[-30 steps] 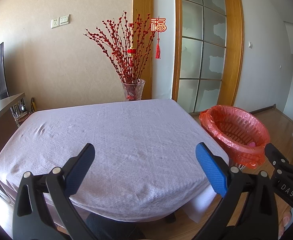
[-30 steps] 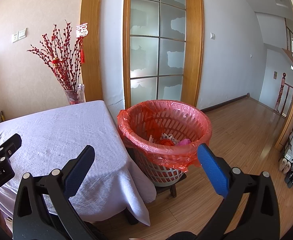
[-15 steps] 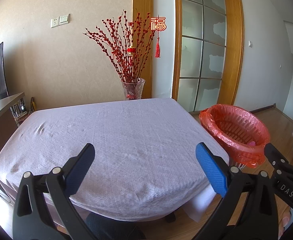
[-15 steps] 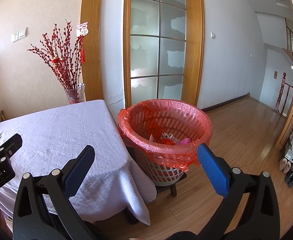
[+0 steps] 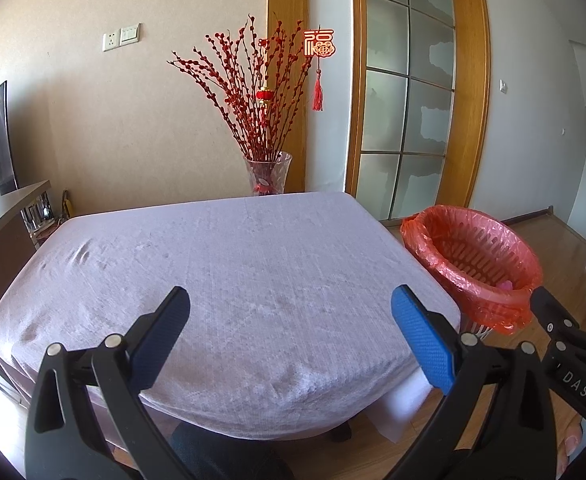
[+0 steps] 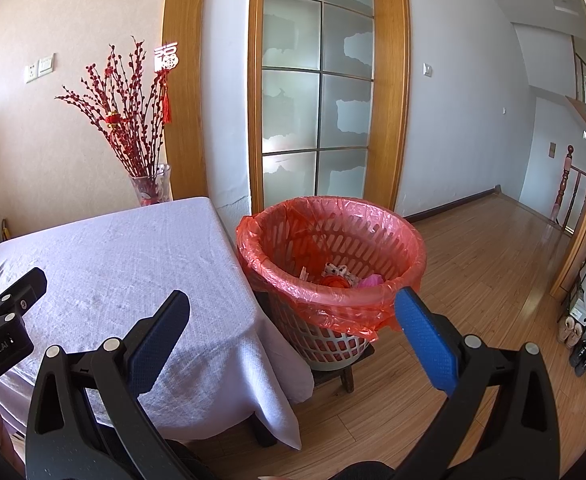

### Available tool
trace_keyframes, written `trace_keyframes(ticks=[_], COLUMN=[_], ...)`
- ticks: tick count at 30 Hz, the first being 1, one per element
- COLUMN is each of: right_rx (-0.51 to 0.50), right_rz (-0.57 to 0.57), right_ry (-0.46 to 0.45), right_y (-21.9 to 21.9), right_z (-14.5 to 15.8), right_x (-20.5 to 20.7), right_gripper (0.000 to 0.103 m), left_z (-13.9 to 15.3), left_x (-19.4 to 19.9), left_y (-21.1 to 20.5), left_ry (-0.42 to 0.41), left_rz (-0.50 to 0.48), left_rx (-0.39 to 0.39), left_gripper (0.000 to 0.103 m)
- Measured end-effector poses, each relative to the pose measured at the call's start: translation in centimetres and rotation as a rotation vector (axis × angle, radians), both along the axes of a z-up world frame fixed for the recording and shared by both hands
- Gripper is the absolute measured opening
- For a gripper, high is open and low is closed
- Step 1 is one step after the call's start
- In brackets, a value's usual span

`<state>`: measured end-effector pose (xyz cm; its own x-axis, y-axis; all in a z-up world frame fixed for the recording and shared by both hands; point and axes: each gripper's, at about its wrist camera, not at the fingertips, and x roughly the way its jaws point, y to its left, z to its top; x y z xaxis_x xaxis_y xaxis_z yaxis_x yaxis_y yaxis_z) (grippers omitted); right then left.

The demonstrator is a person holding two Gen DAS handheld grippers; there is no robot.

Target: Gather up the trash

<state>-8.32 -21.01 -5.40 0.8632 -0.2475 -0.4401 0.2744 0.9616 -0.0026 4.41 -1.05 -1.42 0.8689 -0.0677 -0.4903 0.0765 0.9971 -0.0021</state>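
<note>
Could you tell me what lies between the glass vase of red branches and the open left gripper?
Only bare lilac tablecloth: in the left wrist view nothing lies between the vase and the left gripper.

Tabletop [image 5: 233,264]: matt, textured lilac cloth. Basket [image 6: 333,340]: slotted plastic; liner [image 6: 289,276]: thin, crinkly, glossy red film. Floor [image 6: 473,280]: glossy wood. Vase [image 5: 268,174]: clear glass. Gripper [image 5: 291,334] pads [image 5: 423,338]: ribbed blue rubber.
</note>
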Motion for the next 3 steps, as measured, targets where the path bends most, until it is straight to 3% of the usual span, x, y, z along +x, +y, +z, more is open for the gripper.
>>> trace_keyframes(ticks=[3], right_rx=[0.000], right_rz=[-0.001], right_ry=[0.001], right_y=[-0.02], right_z=[-0.02], right_x=[0.00], right_gripper=[0.101], left_z=[0.07], left_x=[0.08], left_y=[0.08], left_ry=[0.002], left_rz=[-0.001], left_rx=[-0.003], left_gripper=[0.099])
